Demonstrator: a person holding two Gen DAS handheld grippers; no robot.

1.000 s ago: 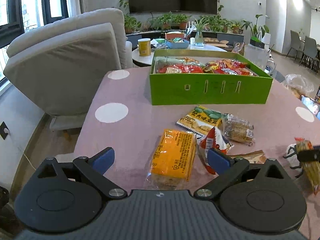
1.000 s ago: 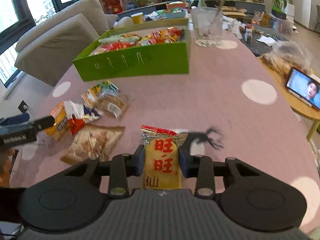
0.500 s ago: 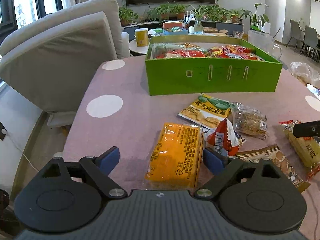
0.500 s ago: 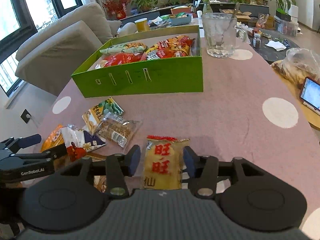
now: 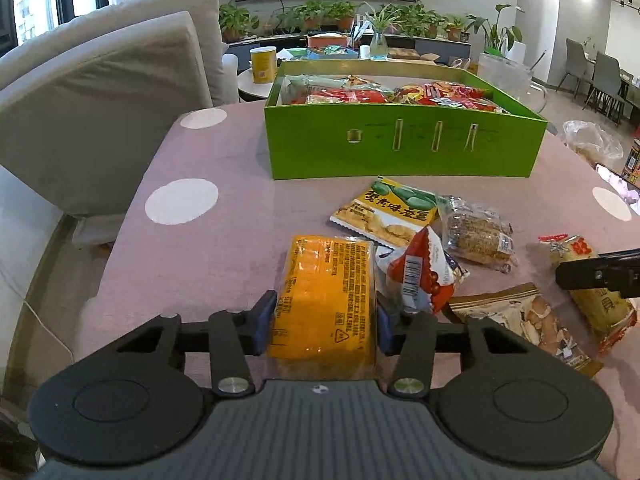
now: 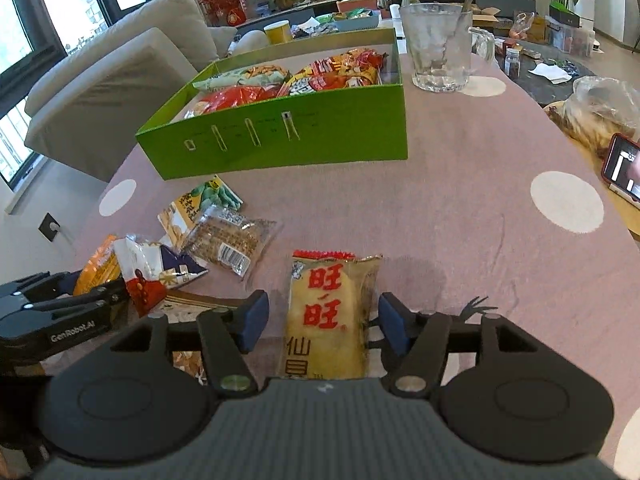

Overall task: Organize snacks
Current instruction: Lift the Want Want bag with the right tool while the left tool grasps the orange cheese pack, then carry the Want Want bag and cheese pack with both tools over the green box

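My left gripper (image 5: 325, 322) is shut on an orange cracker packet (image 5: 326, 296) that lies on the pink table (image 5: 224, 236); both blue pads press its sides. My right gripper (image 6: 322, 322) has its jaws opening around a yellow rice-cracker packet with red characters (image 6: 332, 312); the pads stand clear of it and it lies flat on the table. A green box (image 5: 404, 148) holding several snack packets stands at the back. Loose between them lie a red-and-white packet (image 5: 418, 276), a yellow-green packet (image 5: 386, 212), a clear-wrapped cake (image 5: 476, 236) and a brown cracker bag (image 5: 528, 324).
A glass mug (image 6: 436, 48) stands right of the green box (image 6: 280, 132). A phone (image 6: 622, 166) and a plastic bag (image 6: 600, 108) sit at the right edge. A grey sofa (image 5: 100, 92) is left of the table, whose near-left edge drops to the floor.
The left jaws went from wide open to shut on the orange packet after edging forward. The right jaws let go of the yellow packet and spread apart; it now rests on the table.
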